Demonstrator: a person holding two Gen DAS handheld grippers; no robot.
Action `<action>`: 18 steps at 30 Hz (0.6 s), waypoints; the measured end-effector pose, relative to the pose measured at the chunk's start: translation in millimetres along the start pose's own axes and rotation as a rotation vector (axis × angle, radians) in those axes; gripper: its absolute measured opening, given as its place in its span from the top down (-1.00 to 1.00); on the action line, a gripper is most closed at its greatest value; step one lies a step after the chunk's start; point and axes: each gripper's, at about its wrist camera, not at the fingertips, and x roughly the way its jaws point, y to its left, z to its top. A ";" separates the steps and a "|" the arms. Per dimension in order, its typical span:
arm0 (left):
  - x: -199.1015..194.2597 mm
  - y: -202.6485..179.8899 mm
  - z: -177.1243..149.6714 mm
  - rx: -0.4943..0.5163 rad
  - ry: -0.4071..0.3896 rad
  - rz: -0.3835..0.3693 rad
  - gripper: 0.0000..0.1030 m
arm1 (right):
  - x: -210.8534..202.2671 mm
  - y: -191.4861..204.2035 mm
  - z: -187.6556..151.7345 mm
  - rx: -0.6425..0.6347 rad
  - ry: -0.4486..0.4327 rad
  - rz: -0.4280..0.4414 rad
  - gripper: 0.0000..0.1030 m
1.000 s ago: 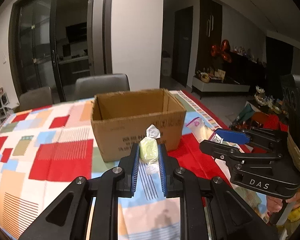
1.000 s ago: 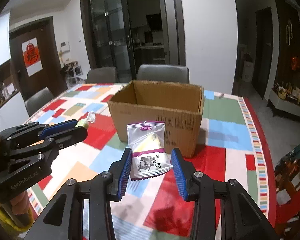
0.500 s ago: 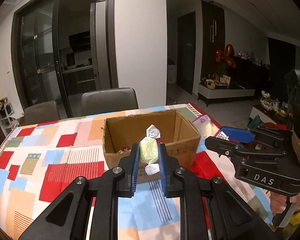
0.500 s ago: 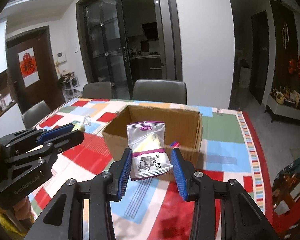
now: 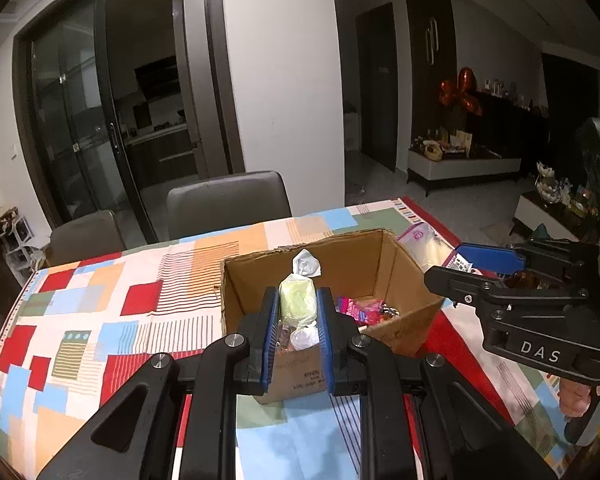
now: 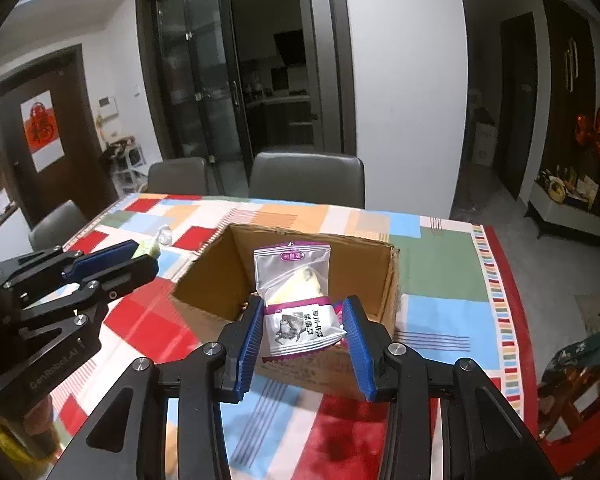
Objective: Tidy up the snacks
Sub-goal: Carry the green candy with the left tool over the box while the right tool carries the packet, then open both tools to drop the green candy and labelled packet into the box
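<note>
Open cardboard box [image 5: 396, 272]: directly ahead and below both tools, left gripper [image 5: 298, 312] pinching a pale-green wrapped candy [image 5: 297, 300], right gripper [image 6: 305, 328] clamping a purple-trimmed snack packet [image 6: 296, 296].

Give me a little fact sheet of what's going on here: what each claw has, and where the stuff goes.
left claw: shut on a pale green candy in a clear twist wrapper
right claw: shut on a white and purple packet
box: open cardboard, on the table, already holding small snacks
table: patchwork cloth in red, blue, orange
position: both claws hang near the box's front edge
likely next: drop both snacks into the box
</note>
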 end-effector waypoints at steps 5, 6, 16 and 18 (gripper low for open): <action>23.6 4.6 11.7 -0.010 0.053 0.006 0.62 | 19.4 -11.2 12.0 0.021 0.058 0.004 0.20; 28.9 6.3 14.1 -0.012 0.068 0.003 0.62 | 22.9 -12.9 14.5 0.022 0.071 0.007 0.20; 66.3 14.6 23.4 -0.041 0.211 0.011 0.62 | 43.0 -18.5 31.4 0.020 0.167 -0.041 0.19; 70.1 15.7 25.0 -0.048 0.247 0.007 0.57 | 47.7 -20.7 34.9 0.033 0.202 -0.041 0.17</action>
